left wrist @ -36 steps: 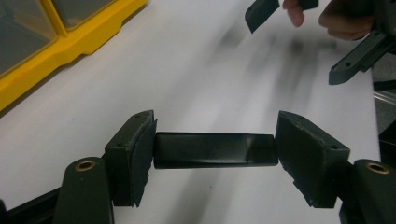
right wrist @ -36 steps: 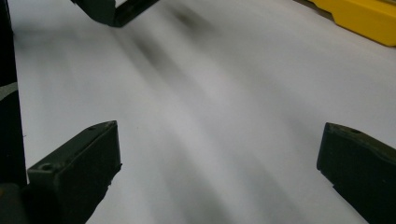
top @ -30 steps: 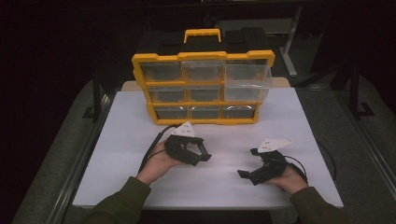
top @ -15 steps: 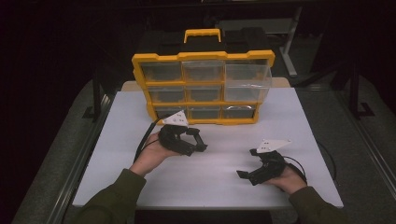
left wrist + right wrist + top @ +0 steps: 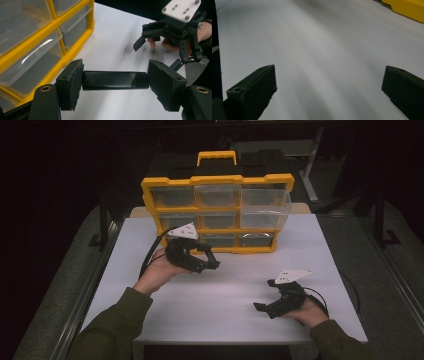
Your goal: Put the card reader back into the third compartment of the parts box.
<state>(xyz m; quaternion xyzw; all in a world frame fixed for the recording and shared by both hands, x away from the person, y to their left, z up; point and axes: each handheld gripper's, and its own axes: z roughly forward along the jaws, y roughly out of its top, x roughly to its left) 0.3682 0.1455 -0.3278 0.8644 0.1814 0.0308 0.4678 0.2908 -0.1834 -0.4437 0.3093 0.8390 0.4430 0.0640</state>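
Left gripper view: a short black bar point(image 5: 113, 80), rectangular and lying crosswise, is pinched end to end between the two black pads of the left gripper point(image 5: 115, 82), clear of the white tabletop point(image 5: 117, 40). In the high view that left gripper point(image 5: 200, 260) hangs above the table just in front of the lower drawers of the yellow organiser case point(image 5: 217, 215), which stands upright near the far edge with its clear drawers facing the person.

The pick-up looks done: the bar is off the table and gripped. What seems left is getting it into a drawer, and every drawer point(image 5: 217, 220) I can see looks pushed in, so one would likely have to be opened first.

The right gripper point(image 5: 270, 302) rests low near the front right of the table, its jaws spread wide with nothing between them, as the right gripper view confirms over bare white surface point(image 5: 324, 50).

Room is good: the table between the two hands and the case is bare. The tight edge is the case's yellow frame point(image 5: 72, 52), just beside the left pad.
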